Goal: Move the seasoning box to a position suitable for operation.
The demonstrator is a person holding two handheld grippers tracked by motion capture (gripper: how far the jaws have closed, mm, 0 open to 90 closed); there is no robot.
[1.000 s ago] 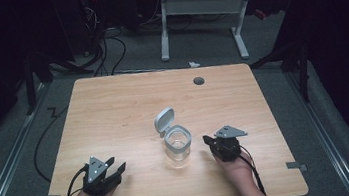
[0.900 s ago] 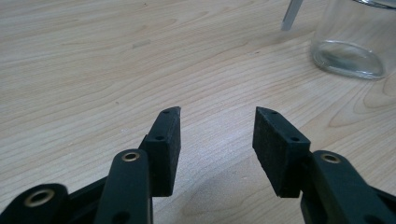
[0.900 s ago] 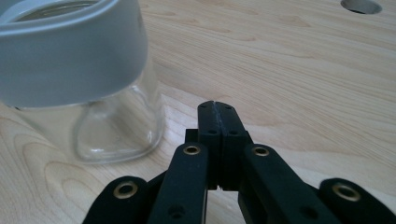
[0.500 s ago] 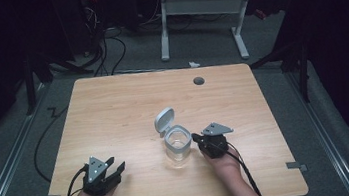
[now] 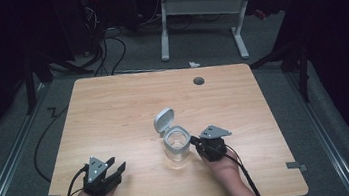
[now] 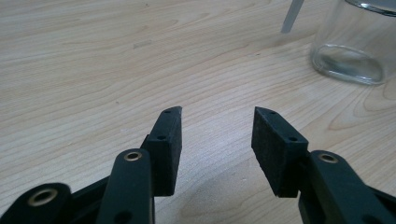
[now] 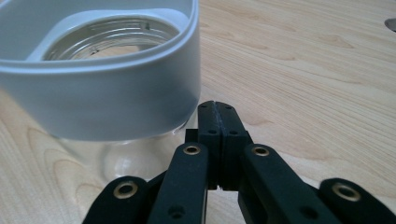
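Note:
A clear glass jar (image 5: 176,148) with a grey collar and its flip lid (image 5: 163,121) tilted open stands near the middle of the wooden table (image 5: 113,110). My right gripper (image 5: 199,141) is shut with nothing between its pads, its tip right against the jar's right side. In the right gripper view the grey collar (image 7: 107,88) looms just above and left of the closed gripper (image 7: 215,112). My left gripper (image 5: 115,168) rests open near the table's front left. Its own view has the gripper (image 6: 217,126) over bare wood, with the jar's base (image 6: 350,51) off to the upper right.
A round cable hole (image 5: 198,81) sits near the table's far edge. Behind the table stands a white desk frame (image 5: 199,9), with cables on the dark floor. Tape marks (image 5: 295,165) lie at the table's front corners.
My right gripper has moved left toward the jar, from a short way off to right beside it. The left gripper has stayed in place.

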